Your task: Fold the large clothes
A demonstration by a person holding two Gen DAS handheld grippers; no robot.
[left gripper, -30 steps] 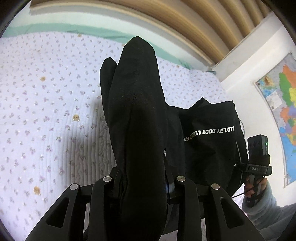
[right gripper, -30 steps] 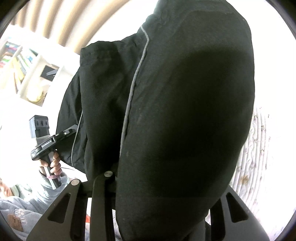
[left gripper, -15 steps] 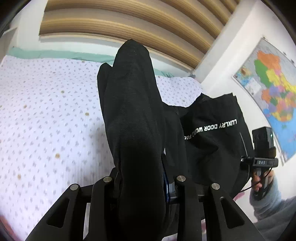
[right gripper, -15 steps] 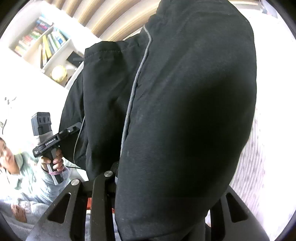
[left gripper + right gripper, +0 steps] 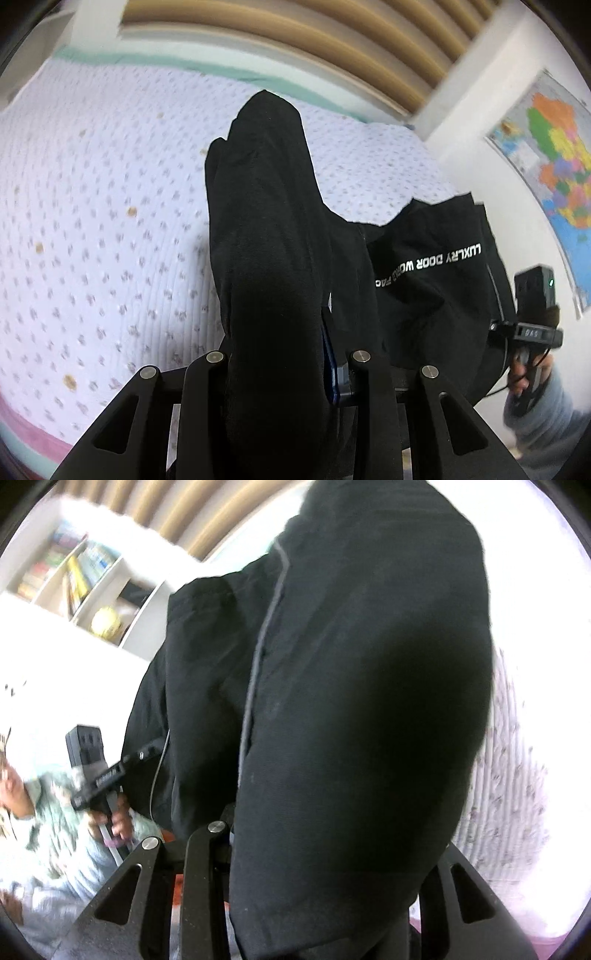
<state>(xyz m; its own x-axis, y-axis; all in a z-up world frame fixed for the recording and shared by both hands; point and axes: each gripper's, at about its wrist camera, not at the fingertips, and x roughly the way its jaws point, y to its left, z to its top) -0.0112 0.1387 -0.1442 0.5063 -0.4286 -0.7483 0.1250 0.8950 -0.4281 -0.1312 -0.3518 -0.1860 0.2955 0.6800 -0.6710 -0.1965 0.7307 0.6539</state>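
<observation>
A black garment with white lettering hangs between my two grippers above the bed. My left gripper is shut on a thick bunch of the cloth, which drapes over its fingers and hides them. My right gripper is shut on another bunch of the same garment, which has a grey piping line and fills most of the right wrist view. From the left wrist view the right gripper's body shows at the far right, held by a hand. The left gripper's body shows at the left of the right wrist view.
Below lies a bed with a white quilt dotted with small flowers, its pink edge at the lower left. A slatted wooden headboard stands behind it. A map hangs on the right wall. A bookshelf and a person in a pale top are at the left.
Both grippers have carried the garment sideways over the bed, with both grips unchanged. The bed's pink edge and more of the map have come into the left view, more bookshelf into the right.
</observation>
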